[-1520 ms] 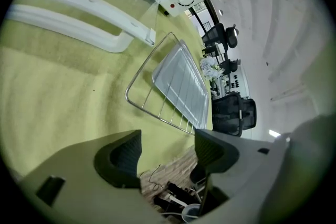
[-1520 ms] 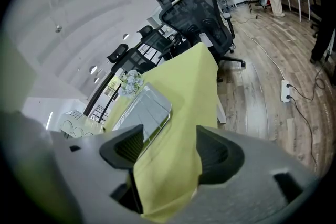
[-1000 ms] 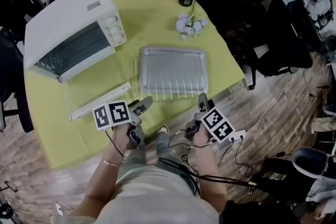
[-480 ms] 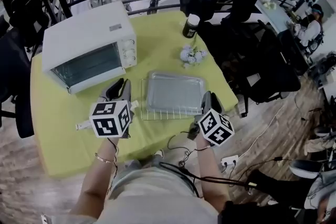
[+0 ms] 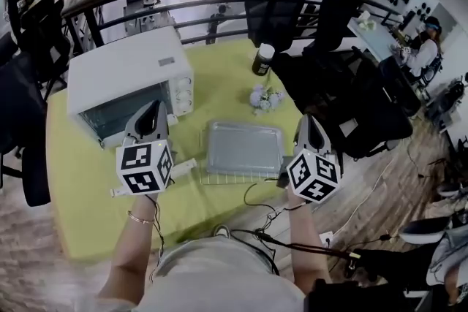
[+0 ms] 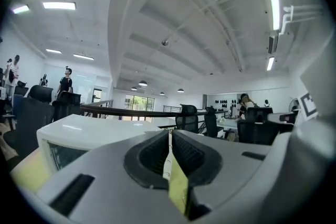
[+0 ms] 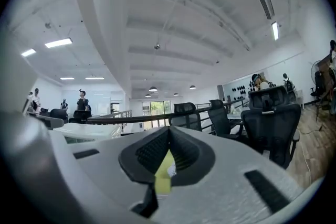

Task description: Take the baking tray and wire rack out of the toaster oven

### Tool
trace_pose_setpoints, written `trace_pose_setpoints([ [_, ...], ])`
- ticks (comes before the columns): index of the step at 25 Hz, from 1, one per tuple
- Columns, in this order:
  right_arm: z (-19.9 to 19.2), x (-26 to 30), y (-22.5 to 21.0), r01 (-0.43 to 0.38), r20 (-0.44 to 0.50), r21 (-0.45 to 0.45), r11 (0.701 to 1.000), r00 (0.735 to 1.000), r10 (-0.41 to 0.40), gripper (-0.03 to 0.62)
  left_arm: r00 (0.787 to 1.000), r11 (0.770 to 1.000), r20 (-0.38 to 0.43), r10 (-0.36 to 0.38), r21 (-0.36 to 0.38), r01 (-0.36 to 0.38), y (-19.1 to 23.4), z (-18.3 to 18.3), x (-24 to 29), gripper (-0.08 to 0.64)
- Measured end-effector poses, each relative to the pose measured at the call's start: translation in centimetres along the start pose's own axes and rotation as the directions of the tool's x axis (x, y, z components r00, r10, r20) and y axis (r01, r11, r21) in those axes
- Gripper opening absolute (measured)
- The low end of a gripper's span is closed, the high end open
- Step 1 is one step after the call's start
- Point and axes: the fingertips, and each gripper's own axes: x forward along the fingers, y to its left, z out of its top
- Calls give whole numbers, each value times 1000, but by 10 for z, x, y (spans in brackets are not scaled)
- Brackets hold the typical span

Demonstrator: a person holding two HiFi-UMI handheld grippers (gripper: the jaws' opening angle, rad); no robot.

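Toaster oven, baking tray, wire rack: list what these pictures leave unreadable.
- Toaster oven inside: head view; dark, and the left gripper, jaws just closed empty, covers part of the opening.
- Wire rack: head view; the baking tray lies on it, so only its edges show.
- Bottle label: head view; too small.
- Tray and rack: both gripper views aim above the table.
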Motion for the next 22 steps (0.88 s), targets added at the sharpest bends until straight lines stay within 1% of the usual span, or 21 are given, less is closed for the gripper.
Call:
trace_pose_setpoints([
  [4, 4, -1, -6, -2, 4, 2, 1000, 1000, 2, 2, 1000, 1000, -9, 0, 12, 0, 3, 0, 3, 14],
  [6, 0, -2, -8, -1, -5, 4, 1000, 1000, 1, 2, 1000, 1000, -15, -5, 13, 5, 2, -1, 5, 14],
  [11, -16, -2, -3, -27, -60, 5, 1000, 998, 27, 2, 999, 1000, -36, -19, 6, 19, -1, -7, 9, 14],
  [13, -18, -2, -2, -26, -59, -1, 1000, 998, 26, 0, 999, 1000, -46, -21, 5, 21, -1, -11, 11, 14],
  [17, -23, 0, -1, -32, -66, 23, 999, 997, 33, 0, 998, 1000, -58, -19, 4, 20, 0, -15, 14, 14],
  [22, -30, -1, -1, -30, -79, 14, 999, 996, 32, 0, 997, 1000, -72, -25, -8, 24, 0, -23, 16, 14],
])
